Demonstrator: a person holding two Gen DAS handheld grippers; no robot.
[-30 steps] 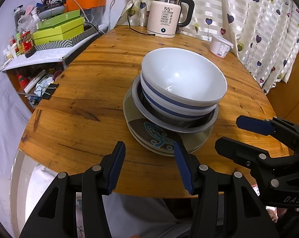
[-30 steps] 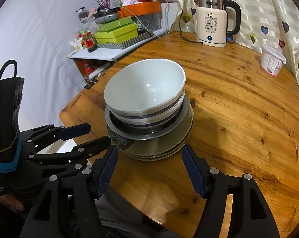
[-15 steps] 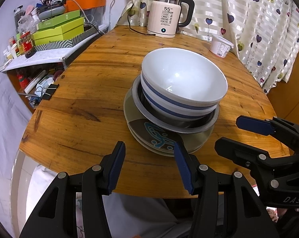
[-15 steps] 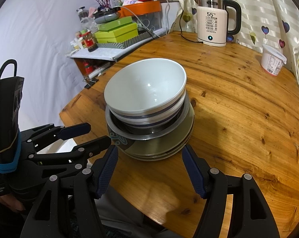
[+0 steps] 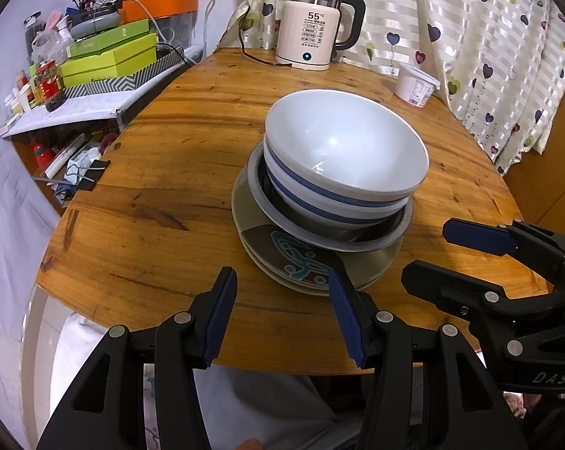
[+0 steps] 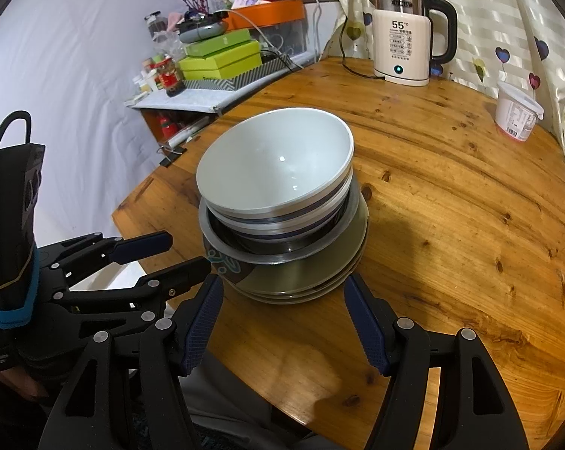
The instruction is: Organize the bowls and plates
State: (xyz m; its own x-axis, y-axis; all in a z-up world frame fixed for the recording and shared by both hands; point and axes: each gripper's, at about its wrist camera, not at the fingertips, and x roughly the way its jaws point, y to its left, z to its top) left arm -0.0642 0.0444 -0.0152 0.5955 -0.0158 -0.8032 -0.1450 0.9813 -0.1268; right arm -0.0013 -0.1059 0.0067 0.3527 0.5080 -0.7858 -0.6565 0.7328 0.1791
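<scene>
Stack of plates and bowls on wooden tabletop, near its front edge. White blue-banded bowl uppermost, nested in metal bowl, atop patterned plates. Left gripper and right gripper both released, jaws spread, empty, just before stack. Kettle at far edge.

Left gripper: lower centre of its own view, angled downward, jaws apart, nothing between the blue pads.
Right gripper: lower centre of its own view, angled downward, jaws wider apart, empty; also visible at the left view's right edge.
</scene>
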